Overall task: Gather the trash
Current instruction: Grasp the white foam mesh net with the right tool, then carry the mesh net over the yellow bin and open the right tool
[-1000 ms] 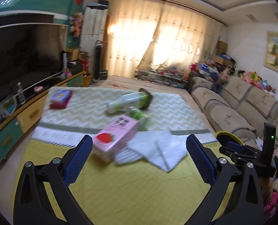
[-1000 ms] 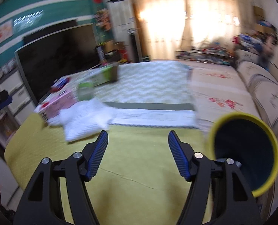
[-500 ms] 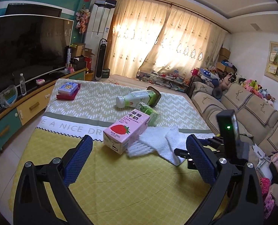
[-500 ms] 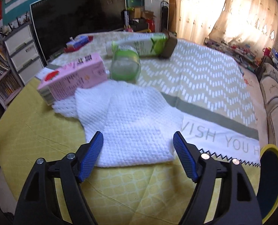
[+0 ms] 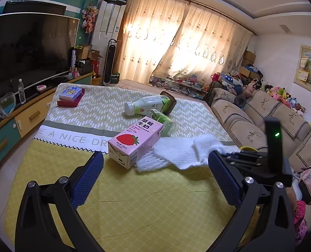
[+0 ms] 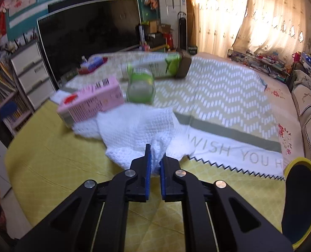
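Observation:
A white waffle-weave cloth (image 6: 134, 126) lies on the yellow tablecloth (image 6: 50, 163); my right gripper (image 6: 154, 163) is shut on its near edge. The cloth also shows in the left wrist view (image 5: 182, 151), its right end lifted. A pink strawberry milk carton (image 5: 134, 142) rests partly on it, also in the right wrist view (image 6: 90, 103). Behind lie a small green bottle (image 5: 164, 121) and a larger white-green bottle (image 5: 149, 105) against a brown lid. My left gripper (image 5: 153, 180) is open and empty, short of the carton.
A yellow-rimmed dark bin (image 6: 302, 199) sits at the table's right edge. A blue box on a red one (image 5: 70, 96) lies far left. A TV (image 5: 25, 50) and cabinet are left, a sofa (image 5: 260, 121) right.
My right gripper has moved in to the white cloth and shut on its near edge, lifting it slightly. My left gripper has stayed open, with the view steadying toward the carton.

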Available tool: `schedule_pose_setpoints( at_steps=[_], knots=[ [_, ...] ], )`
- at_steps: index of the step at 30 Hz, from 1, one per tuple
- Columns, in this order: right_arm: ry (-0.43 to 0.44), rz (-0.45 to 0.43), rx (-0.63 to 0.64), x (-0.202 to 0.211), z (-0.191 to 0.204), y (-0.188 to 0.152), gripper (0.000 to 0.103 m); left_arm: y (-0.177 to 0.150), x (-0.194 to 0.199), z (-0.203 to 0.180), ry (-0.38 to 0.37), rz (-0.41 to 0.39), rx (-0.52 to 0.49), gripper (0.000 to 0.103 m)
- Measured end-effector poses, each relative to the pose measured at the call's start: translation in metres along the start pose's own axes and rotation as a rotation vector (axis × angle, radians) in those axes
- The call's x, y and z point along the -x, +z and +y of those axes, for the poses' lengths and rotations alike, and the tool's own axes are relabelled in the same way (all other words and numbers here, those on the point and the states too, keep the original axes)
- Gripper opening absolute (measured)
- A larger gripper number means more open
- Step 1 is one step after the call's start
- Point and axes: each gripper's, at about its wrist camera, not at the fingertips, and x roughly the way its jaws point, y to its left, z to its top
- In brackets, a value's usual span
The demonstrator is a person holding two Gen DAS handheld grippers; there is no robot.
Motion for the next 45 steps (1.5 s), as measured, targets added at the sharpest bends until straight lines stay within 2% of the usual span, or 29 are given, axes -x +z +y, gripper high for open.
schedule_pose_setpoints(
  at_steps=[5,10,15,18,28,35,40,45],
  knots=[
    [0.029,-0.123,-0.021,0.041,-0.004,0.02,0.007,-0.002,-0.003,-0.002,-0.007,0.002,-0.006,0.098],
    [0.013,-0.217,-0.024,0.079,-0.01,0.034,0.007,-0.004,-0.004,-0.006,-0.013,0.011,-0.018,0.098],
    [-0.043,-0.273,-0.042,0.107,-0.026,0.033,0.007,-0.006,-0.006,-0.011,-0.021,0.017,-0.027,0.098],
    [-0.109,-0.292,-0.071,0.122,-0.046,0.025,0.007,-0.007,-0.008,-0.014,-0.024,0.026,-0.034,0.098],
    [-0.37,-0.245,-0.221,0.142,-0.142,-0.02,0.007,-0.007,-0.016,-0.028,-0.035,0.046,-0.057,0.098],
    [-0.53,-0.193,-0.313,0.136,-0.2,-0.05,0.007,-0.008,-0.023,-0.039,-0.04,0.066,-0.08,0.098],
    [-0.598,-0.198,-0.372,0.142,-0.227,-0.062,0.007,-0.007,-0.026,-0.042,-0.04,0.071,-0.088,0.098],
    [-0.62,-0.166,-0.382,0.131,-0.24,-0.066,0.008,-0.008,-0.032,-0.043,-0.043,0.084,-0.088,0.098]
  ],
)
